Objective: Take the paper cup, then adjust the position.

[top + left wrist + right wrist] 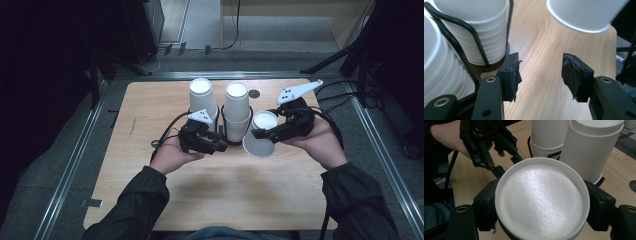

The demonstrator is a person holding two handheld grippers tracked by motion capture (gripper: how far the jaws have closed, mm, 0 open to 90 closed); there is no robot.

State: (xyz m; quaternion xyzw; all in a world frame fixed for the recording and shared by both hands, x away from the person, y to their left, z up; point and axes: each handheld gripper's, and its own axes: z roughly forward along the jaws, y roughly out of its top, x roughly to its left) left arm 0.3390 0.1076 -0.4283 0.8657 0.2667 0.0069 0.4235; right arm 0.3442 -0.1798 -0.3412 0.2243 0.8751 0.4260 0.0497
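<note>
Left gripper [216,145] sits low by the black wire cup holder [471,40], jaws spread with bare table [150,100] between the pads, nothing held. Two upside-down white cup stacks [236,112] stand in the holder, mid-table. Right gripper [267,133] pinches a single upside-down paper cup [261,135] by its sides, tilted, probably just off the tabletop, right beside the stacks.

From the right hand-held gripper [541,202], the upturned cup [541,200] it clamps hides both pads and the surface beneath. In the left gripper view, the two cup stacks [481,27] and the tilted cup [584,12] are cut off by the frame's edges. The wire holder's base [499,62] is mostly hidden.
</note>
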